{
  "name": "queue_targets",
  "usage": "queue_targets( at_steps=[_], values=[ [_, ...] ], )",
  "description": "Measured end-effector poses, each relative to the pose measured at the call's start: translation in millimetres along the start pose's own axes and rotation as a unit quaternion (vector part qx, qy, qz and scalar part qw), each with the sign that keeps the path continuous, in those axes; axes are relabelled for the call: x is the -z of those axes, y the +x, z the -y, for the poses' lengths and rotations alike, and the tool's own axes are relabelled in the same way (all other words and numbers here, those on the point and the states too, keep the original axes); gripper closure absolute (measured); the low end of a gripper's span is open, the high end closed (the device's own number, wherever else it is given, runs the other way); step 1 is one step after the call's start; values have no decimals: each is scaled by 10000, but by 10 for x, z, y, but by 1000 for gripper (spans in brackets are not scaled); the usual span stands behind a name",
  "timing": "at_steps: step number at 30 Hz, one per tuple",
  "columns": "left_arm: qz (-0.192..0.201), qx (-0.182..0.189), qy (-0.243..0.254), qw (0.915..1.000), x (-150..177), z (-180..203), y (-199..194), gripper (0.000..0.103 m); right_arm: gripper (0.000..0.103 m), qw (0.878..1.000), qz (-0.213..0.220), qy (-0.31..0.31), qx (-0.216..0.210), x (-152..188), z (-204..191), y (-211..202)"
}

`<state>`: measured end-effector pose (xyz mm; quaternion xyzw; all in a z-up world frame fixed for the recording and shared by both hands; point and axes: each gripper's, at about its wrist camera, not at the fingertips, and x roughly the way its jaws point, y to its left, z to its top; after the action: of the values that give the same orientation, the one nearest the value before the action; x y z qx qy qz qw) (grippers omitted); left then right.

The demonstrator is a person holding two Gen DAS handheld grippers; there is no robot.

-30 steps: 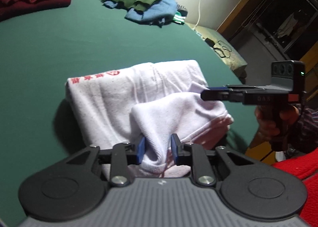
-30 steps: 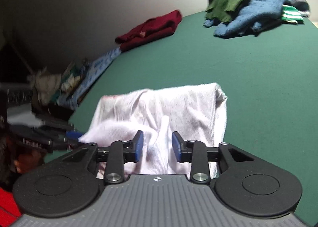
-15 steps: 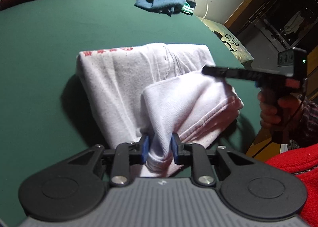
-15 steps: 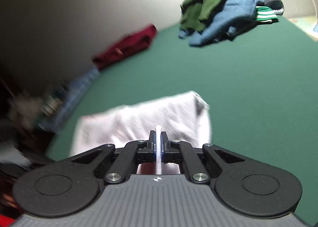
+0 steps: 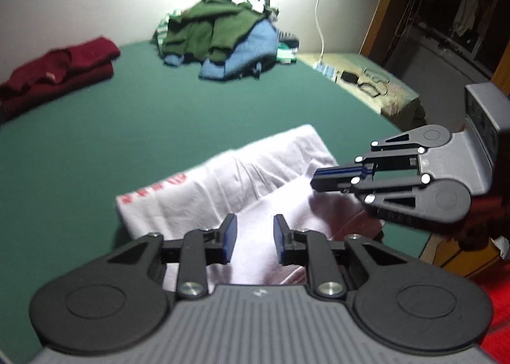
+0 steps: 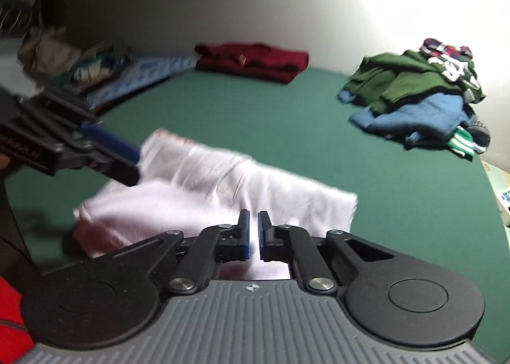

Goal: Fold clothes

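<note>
white shirt (image 5: 255, 173) folded on green bed (image 5: 127, 141); soft, light, slumps; pinch near doubled hem; left tool (image 5: 251, 238) released; right tool (image 6: 254, 235) nearly clenched, holding nothing visible

White shirt (image 5: 242, 179) with red print; green sheet (image 5: 127, 128); maroon top (image 5: 54, 71); green, blue, perhaps plaid pile (image 5: 223, 32).

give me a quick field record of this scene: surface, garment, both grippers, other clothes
surface: green bed sheet
garment: white shirt, partly folded, red print at one edge, lying near the front edge
left gripper: open, over the shirt, nothing between the pads
right gripper: nearly shut, a thin gap, no cloth visibly pinched
other clothes: maroon garment folded near the wall; unfolded pile at the far side
</note>
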<state>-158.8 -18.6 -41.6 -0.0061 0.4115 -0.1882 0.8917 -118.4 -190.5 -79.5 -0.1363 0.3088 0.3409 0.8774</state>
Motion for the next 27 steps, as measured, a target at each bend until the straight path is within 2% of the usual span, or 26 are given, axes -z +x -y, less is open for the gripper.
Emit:
queue_targets(
  at_steps=[3,5,8,11,12,16,19,22,27],
  values=[
    [-156,-365,-81,9992,183,-47,278,73,97,9998,-99,36,169,132,-12,134],
    [50,-293,-219,9993,277,-110,254,71,96,9997,-115,60,201,207,5,176],
    [-41,-295,-250,9992,229,-114,216,70,97,9998,-100,15,158,194,33,109],
    [-96,-333,-249,9991,213,-82,149,73,94,9988,176,451,106,160,158,-129],
    [-114,-338,-232,9991,244,-65,138,67,93,9988,202,448,44,173,179,-212],
    [-186,-360,-163,9990,372,2,98,61,93,9999,-153,-29,62,370,102,-298],
    [-187,-428,-157,9988,445,28,99,57,90,9995,-281,116,11,518,118,-234],
    [-195,-488,-235,9983,417,13,40,57,88,9996,-266,-1,10,481,124,-265],
    [-164,-724,-34,9972,443,125,-270,57,86,9994,163,270,-138,301,236,-474]
  ],
)
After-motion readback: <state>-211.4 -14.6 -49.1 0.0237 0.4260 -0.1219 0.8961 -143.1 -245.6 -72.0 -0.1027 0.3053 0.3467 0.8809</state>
